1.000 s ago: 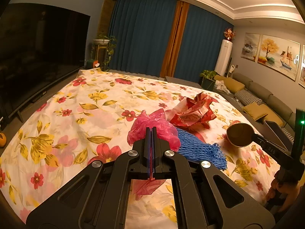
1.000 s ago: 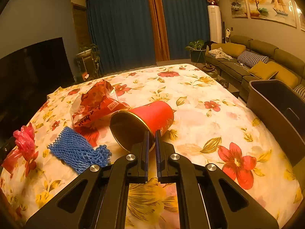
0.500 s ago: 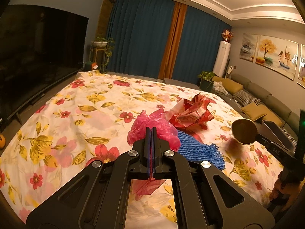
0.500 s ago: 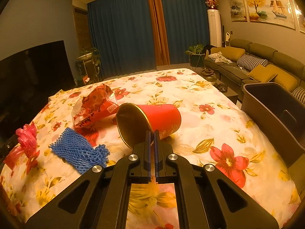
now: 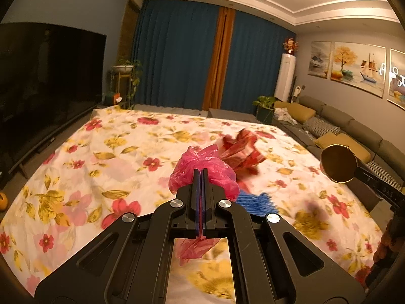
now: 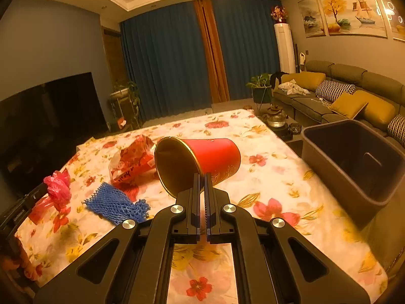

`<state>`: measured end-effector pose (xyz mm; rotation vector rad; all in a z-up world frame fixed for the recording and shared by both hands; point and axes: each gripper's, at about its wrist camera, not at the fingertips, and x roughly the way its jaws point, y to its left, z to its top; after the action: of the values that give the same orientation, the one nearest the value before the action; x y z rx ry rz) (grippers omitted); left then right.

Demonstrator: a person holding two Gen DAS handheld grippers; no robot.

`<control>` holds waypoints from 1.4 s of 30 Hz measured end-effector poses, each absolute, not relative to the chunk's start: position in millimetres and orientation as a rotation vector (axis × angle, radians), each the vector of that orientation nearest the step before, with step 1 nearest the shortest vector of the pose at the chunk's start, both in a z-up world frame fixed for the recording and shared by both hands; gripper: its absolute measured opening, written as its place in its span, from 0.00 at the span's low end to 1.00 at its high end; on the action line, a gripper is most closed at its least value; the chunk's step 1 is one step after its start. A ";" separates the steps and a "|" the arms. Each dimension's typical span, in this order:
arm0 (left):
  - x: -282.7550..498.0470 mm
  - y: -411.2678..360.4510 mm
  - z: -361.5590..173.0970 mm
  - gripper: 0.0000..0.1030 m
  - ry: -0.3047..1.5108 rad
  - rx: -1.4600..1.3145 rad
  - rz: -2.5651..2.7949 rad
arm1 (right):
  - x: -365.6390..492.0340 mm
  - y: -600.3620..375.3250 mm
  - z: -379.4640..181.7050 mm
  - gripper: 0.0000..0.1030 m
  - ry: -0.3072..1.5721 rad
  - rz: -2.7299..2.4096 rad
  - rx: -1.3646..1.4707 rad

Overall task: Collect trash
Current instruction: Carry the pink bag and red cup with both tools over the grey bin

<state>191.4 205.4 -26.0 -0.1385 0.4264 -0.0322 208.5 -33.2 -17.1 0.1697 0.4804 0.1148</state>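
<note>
Above the floral cloth (image 6: pixel 273 177), the right gripper (image 6: pixel 201 177) pinched a red cup (image 6: pixel 212 157) by its rim, the left gripper (image 5: pixel 201 174) a pink bag (image 5: pixel 202 169); both needed level carrying to the bin (image 6: pixel 354 162).

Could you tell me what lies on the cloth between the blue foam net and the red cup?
In the right wrist view, the crumpled red wrapper lies between the blue foam net and red cup.

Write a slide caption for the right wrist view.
Right tool lifts red cup by its rim beside the grey bin.
</note>
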 end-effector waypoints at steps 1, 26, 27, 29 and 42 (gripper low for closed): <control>189.8 200.1 -22.1 0.00 0.422 -0.135 -0.040 | 205.6 -35.6 -14.6 0.04 0.474 0.117 0.171; 165.7 13.2 41.9 0.00 0.315 -0.014 -0.278 | 136.0 -140.3 38.3 0.04 0.325 0.051 0.153; 165.2 5.5 42.6 0.00 0.314 -0.012 -0.289 | 134.3 -145.4 39.4 0.04 0.321 0.042 0.152; 166.4 -11.6 44.7 0.00 0.310 -0.007 -0.316 | 129.7 -157.6 41.8 0.04 0.310 0.020 0.151; 195.1 -118.6 44.6 0.00 0.298 0.004 -0.469 | 129.5 -244.8 47.7 0.04 0.263 -0.143 0.174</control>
<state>195.1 -118.6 44.6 0.0044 0.2979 -0.4692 129.5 -244.8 47.7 0.1737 0.2630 -0.1426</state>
